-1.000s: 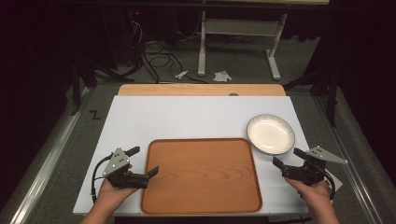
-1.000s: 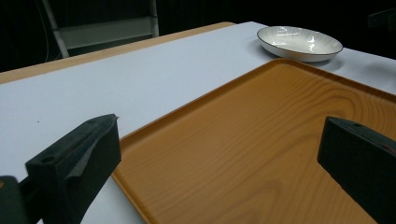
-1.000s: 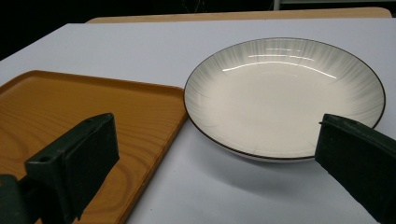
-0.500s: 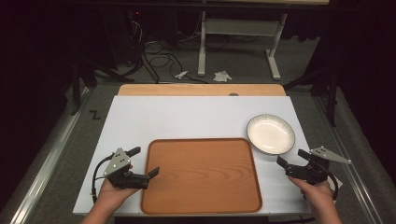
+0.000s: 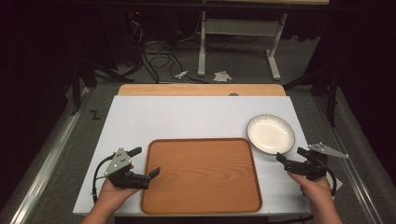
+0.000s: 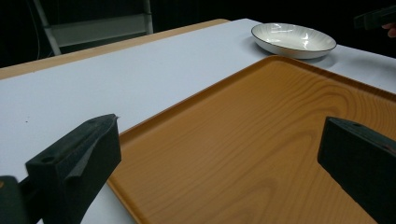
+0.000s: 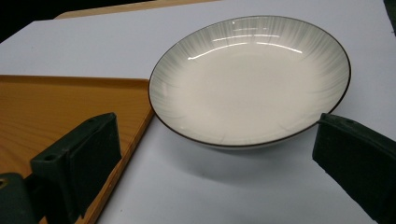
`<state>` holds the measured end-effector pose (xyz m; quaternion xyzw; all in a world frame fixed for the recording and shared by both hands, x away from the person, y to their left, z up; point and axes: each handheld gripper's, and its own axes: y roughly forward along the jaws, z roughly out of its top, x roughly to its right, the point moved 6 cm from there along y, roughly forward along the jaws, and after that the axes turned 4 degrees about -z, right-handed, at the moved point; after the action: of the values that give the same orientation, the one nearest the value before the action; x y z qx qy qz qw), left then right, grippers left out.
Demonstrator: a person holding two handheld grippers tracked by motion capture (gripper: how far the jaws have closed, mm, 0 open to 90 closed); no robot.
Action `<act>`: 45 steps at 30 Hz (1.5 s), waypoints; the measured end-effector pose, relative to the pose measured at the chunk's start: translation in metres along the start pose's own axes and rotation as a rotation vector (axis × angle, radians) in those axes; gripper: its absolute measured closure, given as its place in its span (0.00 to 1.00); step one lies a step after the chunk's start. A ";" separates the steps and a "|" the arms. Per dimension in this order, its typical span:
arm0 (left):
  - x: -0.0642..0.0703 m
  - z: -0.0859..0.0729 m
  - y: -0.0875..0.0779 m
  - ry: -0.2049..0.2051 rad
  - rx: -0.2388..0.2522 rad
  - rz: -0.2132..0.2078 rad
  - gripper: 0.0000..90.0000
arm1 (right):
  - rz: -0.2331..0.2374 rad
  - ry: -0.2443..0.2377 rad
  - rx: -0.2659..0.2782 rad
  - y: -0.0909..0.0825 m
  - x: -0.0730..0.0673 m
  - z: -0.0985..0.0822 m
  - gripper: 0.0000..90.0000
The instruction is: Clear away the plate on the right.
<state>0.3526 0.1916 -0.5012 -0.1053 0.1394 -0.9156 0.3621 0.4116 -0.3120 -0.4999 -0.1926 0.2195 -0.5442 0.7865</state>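
We hold the left gripper (image 5: 143,162) low at the wooden tray's (image 5: 201,175) left edge and the right gripper (image 5: 293,157) near the white bowl (image 5: 270,134), both wide open, gripping nothing.

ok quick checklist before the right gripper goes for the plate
1. Right gripper open: ok, jaws spread wide in the right gripper view.
2. Aimed at the plate: ok, it sits between and just beyond the jaws.
3. Plate empty: ok, nothing in it.
4. Plate apart from the tray: ok by the high view, where a thin strip of mat shows between them; its rim comes close to the tray's corner.
5. Tray free to take it: ok, bare wood all over.
6. Left gripper out of the way: ok, open at the tray's left edge, far from the plate.
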 end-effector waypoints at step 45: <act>0.002 0.000 0.000 0.004 0.003 -0.015 0.01 | -0.028 0.263 -0.007 0.026 0.028 0.007 0.17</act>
<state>0.3507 0.1902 -0.5009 -0.1039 0.1382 -0.9187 0.3550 0.4445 -0.3297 -0.5117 -0.1252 0.3200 -0.5750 0.7425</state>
